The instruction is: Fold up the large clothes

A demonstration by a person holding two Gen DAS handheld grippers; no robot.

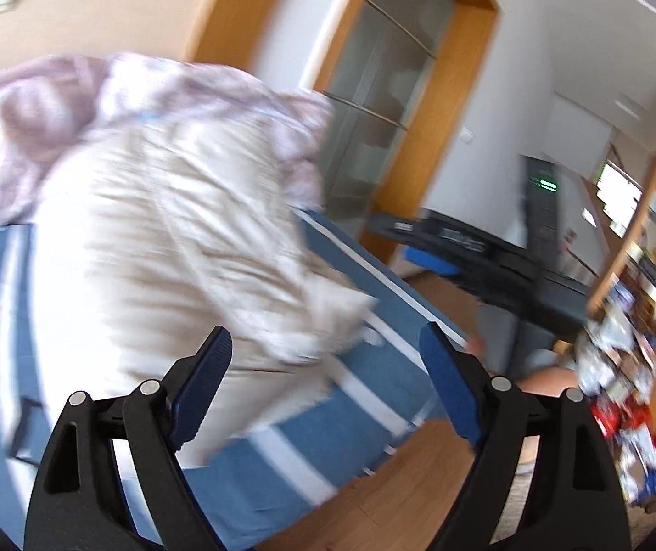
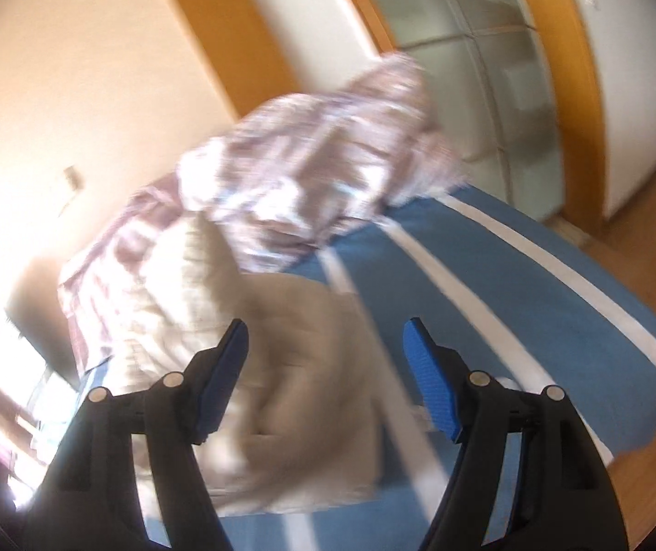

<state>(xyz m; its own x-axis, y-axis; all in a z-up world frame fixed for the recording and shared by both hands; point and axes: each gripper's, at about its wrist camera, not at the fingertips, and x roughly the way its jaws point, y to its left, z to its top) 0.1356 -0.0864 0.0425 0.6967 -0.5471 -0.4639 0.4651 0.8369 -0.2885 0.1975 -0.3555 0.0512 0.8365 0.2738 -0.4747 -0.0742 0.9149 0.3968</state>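
Blue bedding with white stripes (image 1: pixel 291 468) covers the bed right under both grippers, so that's the work surface. Left gripper (image 1: pixel 325 385) has its jaws spread wide with nothing between the pads, and the right gripper (image 2: pixel 325 379) is the same, jaws apart and empty, both hanging over the bed rather than touching anything. Just past them sits the cream garment (image 1: pixel 167 238); from the right side it looks like a squarish stacked bundle, so my guess is it's at least partly folded and already let go. Hard to tell how neat it is, everything's smeared with blur. Behind it, touching, there's a rumpled pinkish patterned blanket (image 2: pixel 318 147) heaped up, clearly not folded, if that counts. Further back: wooden floor (image 2: pixel 649 275), a wood-framed frosted glass door (image 1: pixel 383 105), a dark treadmill-looking machine (image 1: pixel 488 252) and cluttered shelves (image 1: pixel 640 275).
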